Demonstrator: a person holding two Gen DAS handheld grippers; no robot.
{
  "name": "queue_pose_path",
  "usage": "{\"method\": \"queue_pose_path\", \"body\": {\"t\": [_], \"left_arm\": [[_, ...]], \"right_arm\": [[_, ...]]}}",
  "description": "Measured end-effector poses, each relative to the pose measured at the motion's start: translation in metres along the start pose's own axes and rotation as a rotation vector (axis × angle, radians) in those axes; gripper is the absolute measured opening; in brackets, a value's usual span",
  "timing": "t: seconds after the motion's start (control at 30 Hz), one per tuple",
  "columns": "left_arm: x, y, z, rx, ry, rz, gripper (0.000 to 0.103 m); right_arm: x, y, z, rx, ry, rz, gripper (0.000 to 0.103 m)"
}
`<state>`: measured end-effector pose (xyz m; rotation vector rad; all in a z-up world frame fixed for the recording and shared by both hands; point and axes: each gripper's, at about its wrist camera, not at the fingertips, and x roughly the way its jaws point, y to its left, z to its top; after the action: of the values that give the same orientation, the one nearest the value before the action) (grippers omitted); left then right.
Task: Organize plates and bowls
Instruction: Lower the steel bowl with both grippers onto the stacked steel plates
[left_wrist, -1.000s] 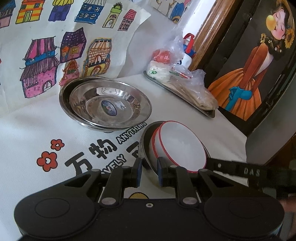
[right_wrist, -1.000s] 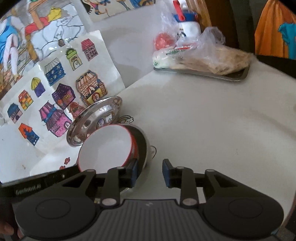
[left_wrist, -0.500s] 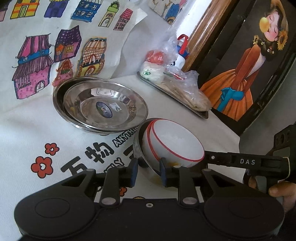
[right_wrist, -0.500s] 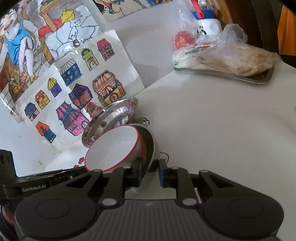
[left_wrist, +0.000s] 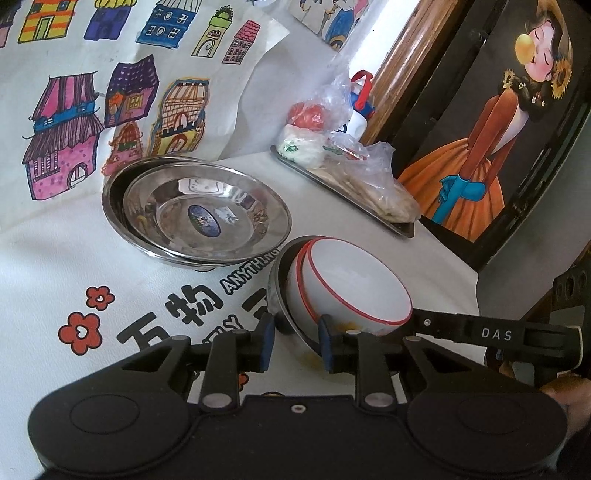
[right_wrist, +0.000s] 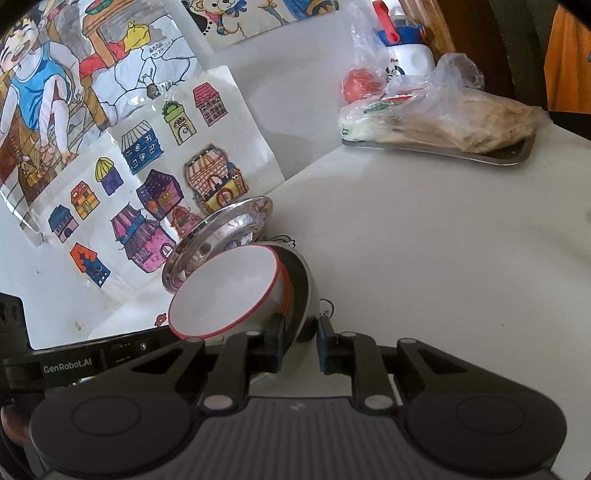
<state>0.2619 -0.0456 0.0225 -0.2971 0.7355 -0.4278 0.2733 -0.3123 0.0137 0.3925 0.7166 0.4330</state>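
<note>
Pinching the steel bowl (left_wrist: 277, 295) rim, both hand-held grippers, left (left_wrist: 295, 341) and right (right_wrist: 300, 341), white bowls (left_wrist: 354, 288) inside, steel plates (left_wrist: 199, 214) far left.

The table (right_wrist: 424, 240) is free to the right of the nested bowls (right_wrist: 258, 288). Stacked steel plates (left_wrist: 199, 214) block the left side, and a food tray (right_wrist: 443, 151) stands far behind.

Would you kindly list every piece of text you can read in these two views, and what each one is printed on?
"DAS": right gripper side bar.
"GenRobot.AI": left gripper side bar.
"万物" and "ANYTHING", partly hidden: white printed tablecloth.
Oval blue sticker in the upper steel plate: too blurred.
White bottle with blue lid: print cut off, unreadable.
</note>
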Motion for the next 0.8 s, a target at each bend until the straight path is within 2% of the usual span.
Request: {"method": "queue_pose_path", "body": {"t": [0.8], "left_arm": [[-0.002, -0.011, 0.014, 0.020, -0.038, 0.003, 0.026]], "right_arm": [[-0.007, 0.003, 0.011, -0.022, -0.051, 0.001, 0.020]]}}
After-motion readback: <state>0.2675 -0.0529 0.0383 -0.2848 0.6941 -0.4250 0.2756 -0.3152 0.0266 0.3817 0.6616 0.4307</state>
